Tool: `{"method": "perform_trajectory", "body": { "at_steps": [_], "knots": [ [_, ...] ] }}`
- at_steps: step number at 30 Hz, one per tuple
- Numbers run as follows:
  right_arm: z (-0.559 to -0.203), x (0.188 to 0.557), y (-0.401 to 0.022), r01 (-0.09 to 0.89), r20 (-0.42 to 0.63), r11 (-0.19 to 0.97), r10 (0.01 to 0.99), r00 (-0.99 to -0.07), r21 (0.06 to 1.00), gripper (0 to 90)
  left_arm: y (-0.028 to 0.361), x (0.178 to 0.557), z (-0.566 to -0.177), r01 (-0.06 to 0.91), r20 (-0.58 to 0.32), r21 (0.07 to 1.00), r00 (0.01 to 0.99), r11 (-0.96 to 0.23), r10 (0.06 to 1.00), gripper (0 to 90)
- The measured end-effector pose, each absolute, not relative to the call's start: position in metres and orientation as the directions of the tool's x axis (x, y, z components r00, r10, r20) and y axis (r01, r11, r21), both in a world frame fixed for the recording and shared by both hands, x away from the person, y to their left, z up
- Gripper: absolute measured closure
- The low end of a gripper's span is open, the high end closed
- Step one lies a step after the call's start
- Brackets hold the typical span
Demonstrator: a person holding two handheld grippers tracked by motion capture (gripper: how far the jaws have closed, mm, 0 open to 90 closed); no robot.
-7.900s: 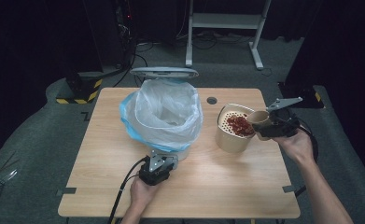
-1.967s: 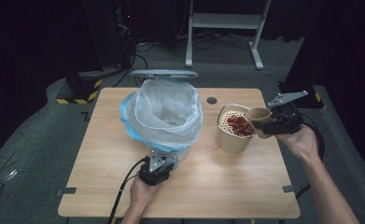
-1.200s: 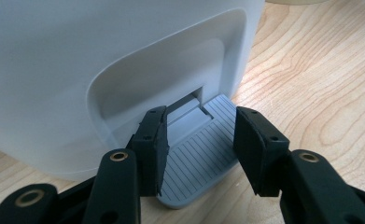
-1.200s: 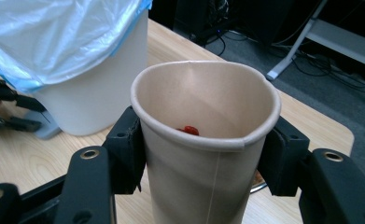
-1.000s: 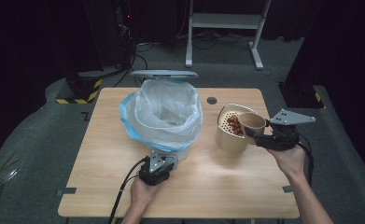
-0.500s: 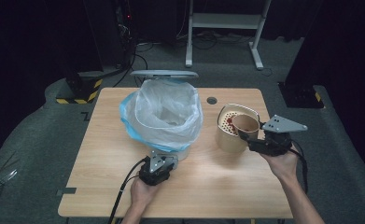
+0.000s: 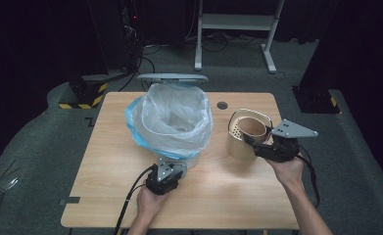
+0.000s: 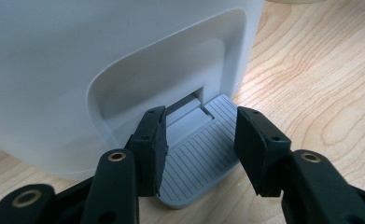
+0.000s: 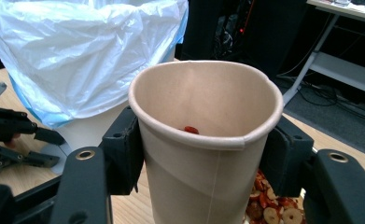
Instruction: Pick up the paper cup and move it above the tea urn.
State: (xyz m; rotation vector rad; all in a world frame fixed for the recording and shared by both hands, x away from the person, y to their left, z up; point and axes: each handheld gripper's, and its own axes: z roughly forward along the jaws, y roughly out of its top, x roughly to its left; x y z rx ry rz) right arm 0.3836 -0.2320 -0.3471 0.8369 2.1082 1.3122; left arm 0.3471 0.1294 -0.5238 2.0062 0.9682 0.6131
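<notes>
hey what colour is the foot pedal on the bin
Grey, with fine ridges running across it. The pedal shows best in the left gripper view.

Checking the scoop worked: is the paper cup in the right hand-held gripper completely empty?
No: the right gripper view shows a red slice inside the paper cup, held by the right hand-held gripper.

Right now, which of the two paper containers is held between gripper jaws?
The small brown paper cup, clamped by the right gripper; the wider paper bowl sits on the table.
</notes>
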Motion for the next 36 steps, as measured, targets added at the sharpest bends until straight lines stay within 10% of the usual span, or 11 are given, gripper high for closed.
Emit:
{"method": "perform_trajectory", "body": {
  "at_steps": [36],
  "knots": [
    [-0.325, 0.391, -0.198, 0.208, -0.055, 0.309, 0.665, -0.744, 0.928, 39.0, 0.13, 0.347, -0.524, 0.413, 0.078, 0.828, 0.585, -0.379, 0.807, 52.8]
  ]
}}
